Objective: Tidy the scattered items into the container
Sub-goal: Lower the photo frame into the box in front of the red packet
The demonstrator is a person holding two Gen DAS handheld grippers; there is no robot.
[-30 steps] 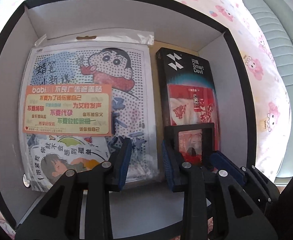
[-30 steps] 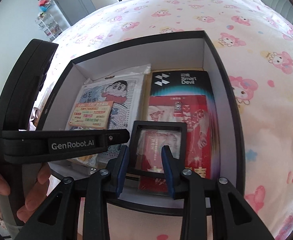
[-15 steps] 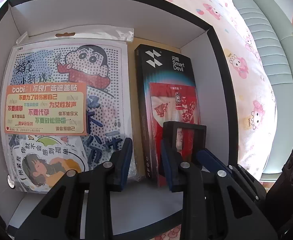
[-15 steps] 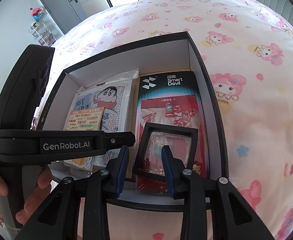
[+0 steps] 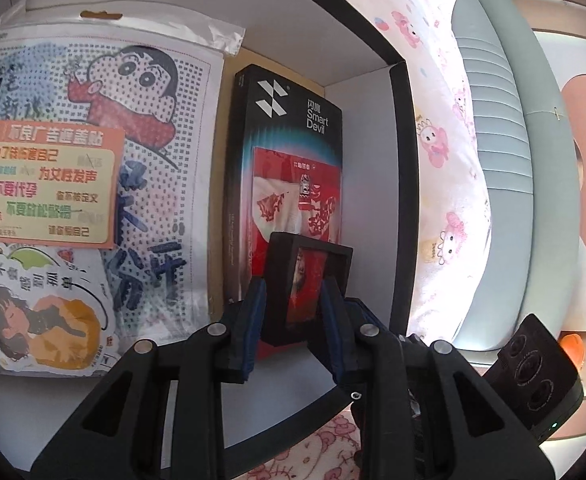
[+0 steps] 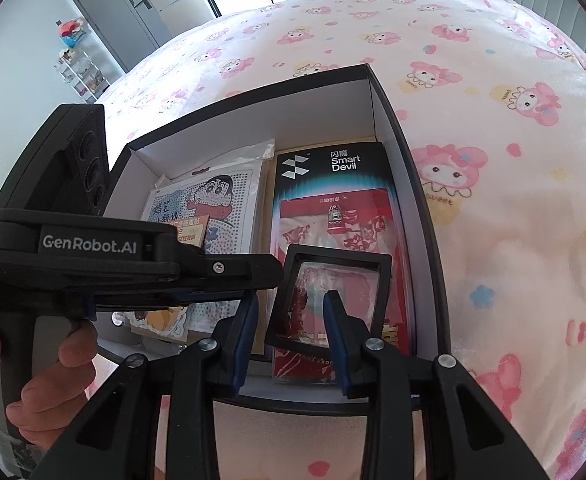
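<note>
The small black frame point(image 5: 309, 272) is held tilted over the lower right part of the open black-rimmed box point(image 6: 253, 120), above the "Smart Devil" package point(image 5: 293, 120) that lies flat along the box's right side.

In the left wrist view the frame is low in the centre and nearly edge-on. It sits between the blue pads of the left claw point(image 5: 293, 292), which looks clenched across its thickness. The contact on the right-hand pad is hard to make out.

In the right wrist view the right claw point(image 6: 291, 300) is at lower centre and grips the same frame near its bottom edge. One pad lies across the glass face. The left tool comes in from the left of the frame, and its tip meets the frame's left edge. A hand point(image 6: 41, 380) wraps its handle at lower left.

Also in the box, on the left, are a bagged dotted cartoon sheet point(image 5: 141, 80), an orange card point(image 5: 41, 184) lying on top of it, and a sticker of a sleeping figure point(image 5: 33, 312) at lower left.

The box rests on a bed with a pink cartoon-print sheet point(image 6: 493, 80).
</note>
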